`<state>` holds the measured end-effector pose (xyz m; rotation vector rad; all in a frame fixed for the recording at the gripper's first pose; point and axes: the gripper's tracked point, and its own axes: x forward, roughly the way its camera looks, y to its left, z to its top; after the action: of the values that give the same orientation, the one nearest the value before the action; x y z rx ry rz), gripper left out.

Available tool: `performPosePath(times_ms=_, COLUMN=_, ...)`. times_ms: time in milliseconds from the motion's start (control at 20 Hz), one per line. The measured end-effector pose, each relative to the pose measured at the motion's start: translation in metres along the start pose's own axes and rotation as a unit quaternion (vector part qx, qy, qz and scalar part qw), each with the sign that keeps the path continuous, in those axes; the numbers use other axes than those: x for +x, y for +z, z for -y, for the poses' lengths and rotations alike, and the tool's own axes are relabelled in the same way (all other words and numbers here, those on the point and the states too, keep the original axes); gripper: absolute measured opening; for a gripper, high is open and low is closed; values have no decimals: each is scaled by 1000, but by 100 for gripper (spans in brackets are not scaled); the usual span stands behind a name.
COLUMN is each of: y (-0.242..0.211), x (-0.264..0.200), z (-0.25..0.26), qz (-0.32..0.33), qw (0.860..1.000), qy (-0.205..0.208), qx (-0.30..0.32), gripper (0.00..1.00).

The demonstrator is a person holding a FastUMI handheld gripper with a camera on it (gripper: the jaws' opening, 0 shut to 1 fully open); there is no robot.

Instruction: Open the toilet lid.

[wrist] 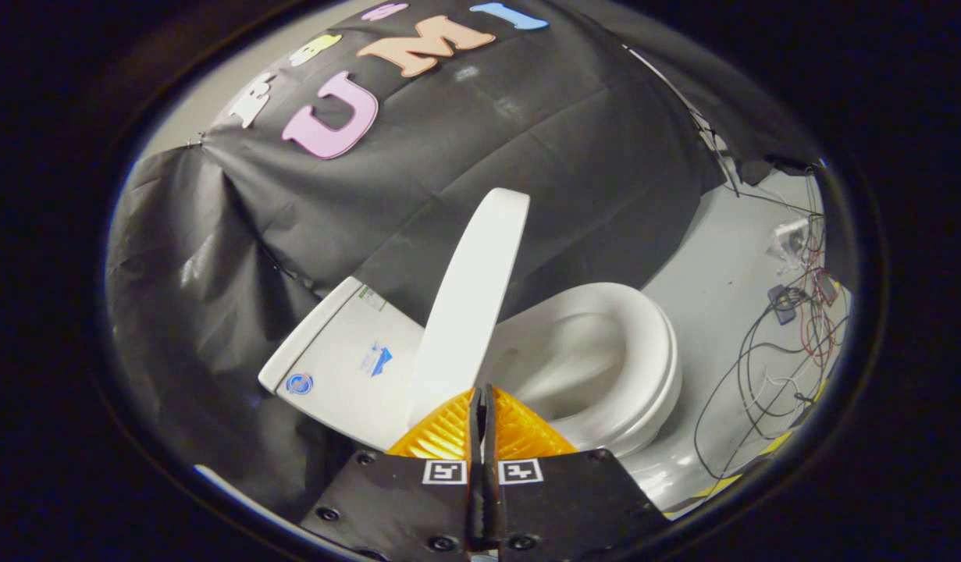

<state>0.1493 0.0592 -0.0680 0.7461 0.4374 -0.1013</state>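
Here, I am working the lifting step of opening the toilet lid [472,304]: the lid is standing raised on edge, swung well up off the seat [644,351] and leaning back toward the tank [347,367], though not yet resting against it as far as I can judge. My gripper [481,406] is sitting with its two fingers pressed together, nothing visibly caught between them; their tips are meeting right at the lid's lower edge, and whether they are touching it or sitting just in front I cannot tell. The bowl [574,367] is lying open beyond the fingers, ringed by the seat, which is staying flat. The tank, with small stickers on its top, is lying on the far side of the lid, backed by the black cloth wall [527,148]. A tangle of cables [792,343] is trailing over the floor [722,257] past the bowl. In my judgement the task is most of the way along. The next move is calling for a gentle push with the closed fingertips on the lid's inner face, carrying it past upright until it is leaning on the tank, without letting it drop back.
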Motion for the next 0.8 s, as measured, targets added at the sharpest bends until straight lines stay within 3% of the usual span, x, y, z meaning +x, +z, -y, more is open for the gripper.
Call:
performPosePath(times_ms=100, y=2, x=0, z=-4, qz=6, qw=999, qy=-10, qx=-31, gripper=0)
performPosePath(times_ms=250, y=4, x=-2, z=-3, qz=14, qw=995, qy=-57, qx=-87, gripper=1)
performPosePath(times_ms=800, y=14, x=-12, z=-26, qz=17, qw=983, qy=-61, qx=-175, gripper=1)
